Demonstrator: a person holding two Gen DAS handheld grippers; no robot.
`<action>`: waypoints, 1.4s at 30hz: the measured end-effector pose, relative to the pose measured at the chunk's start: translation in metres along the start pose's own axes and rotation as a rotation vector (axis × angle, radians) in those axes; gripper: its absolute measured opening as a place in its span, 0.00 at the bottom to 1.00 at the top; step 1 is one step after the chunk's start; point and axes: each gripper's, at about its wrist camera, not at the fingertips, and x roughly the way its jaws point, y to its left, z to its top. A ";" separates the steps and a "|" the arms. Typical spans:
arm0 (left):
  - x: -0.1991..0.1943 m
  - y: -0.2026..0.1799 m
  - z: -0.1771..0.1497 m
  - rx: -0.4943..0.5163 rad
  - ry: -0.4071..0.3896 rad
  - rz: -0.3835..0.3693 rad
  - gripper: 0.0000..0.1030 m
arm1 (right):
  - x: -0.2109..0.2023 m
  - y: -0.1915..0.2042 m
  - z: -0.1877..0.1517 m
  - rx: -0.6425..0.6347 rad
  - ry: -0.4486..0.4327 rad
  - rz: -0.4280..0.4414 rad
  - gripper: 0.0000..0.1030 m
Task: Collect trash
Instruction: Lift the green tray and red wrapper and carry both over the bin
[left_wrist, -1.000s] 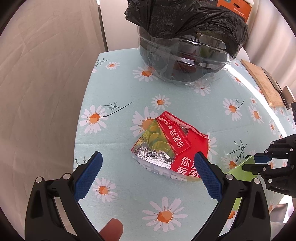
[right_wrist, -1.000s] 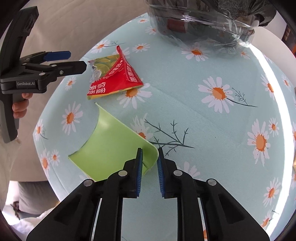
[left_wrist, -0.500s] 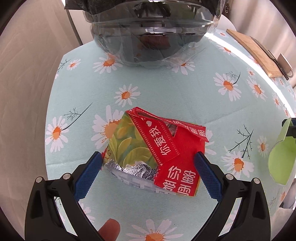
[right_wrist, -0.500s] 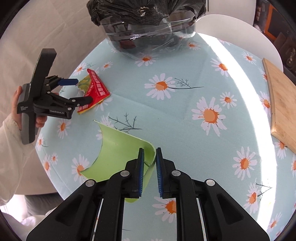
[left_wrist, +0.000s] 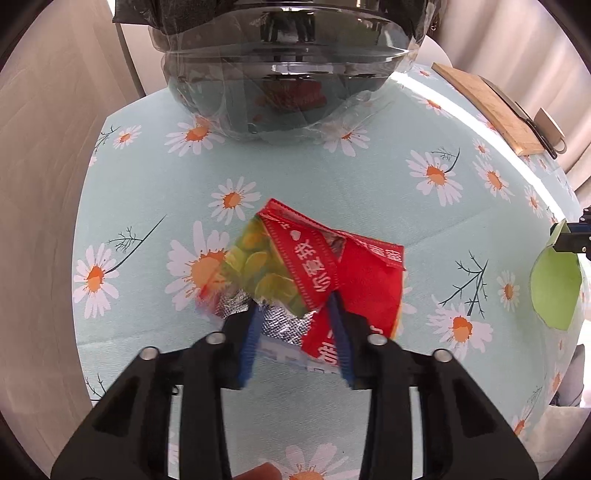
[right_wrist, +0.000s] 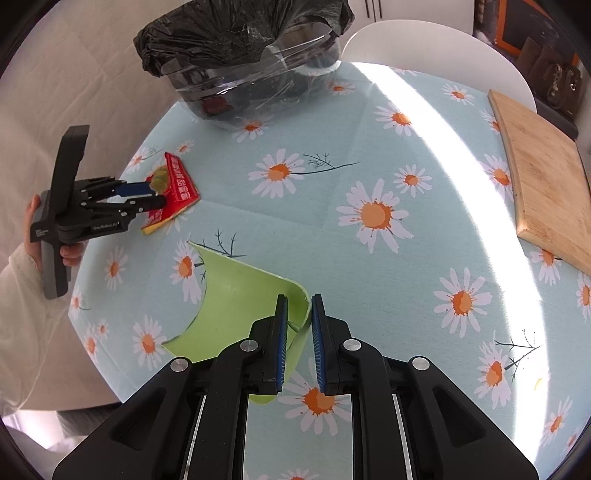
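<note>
A torn red and green snack wrapper (left_wrist: 306, 280) lies on the daisy tablecloth. My left gripper (left_wrist: 295, 332) is shut on its near foil edge; from the right wrist view the gripper (right_wrist: 147, 195) and the wrapper (right_wrist: 177, 184) show at the table's left. My right gripper (right_wrist: 297, 332) is shut on the curled edge of a light green paper sheet (right_wrist: 240, 306), held just above the cloth; the sheet also shows in the left wrist view (left_wrist: 554, 291). A clear bin lined with a black bag (left_wrist: 280, 66) stands at the table's far side (right_wrist: 240, 55).
A wooden cutting board (right_wrist: 543, 184) lies at the right edge of the table, with a knife beside it (left_wrist: 524, 114). A white chair back (right_wrist: 436, 51) stands behind the table. A beige curtain (left_wrist: 44, 147) hangs on the left.
My left gripper has closed from wide open onto the wrapper's near edge. My right gripper has lifted and drawn back with the green sheet still in it.
</note>
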 end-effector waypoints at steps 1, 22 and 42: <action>0.000 0.000 0.000 -0.013 0.003 0.000 0.16 | 0.000 -0.001 0.000 0.003 -0.005 -0.003 0.12; -0.068 -0.001 -0.020 -0.111 -0.074 0.074 0.01 | -0.027 -0.003 0.003 0.001 -0.083 0.021 0.13; -0.157 -0.002 0.010 -0.067 -0.241 0.169 0.01 | -0.094 0.016 0.071 -0.068 -0.297 0.033 0.13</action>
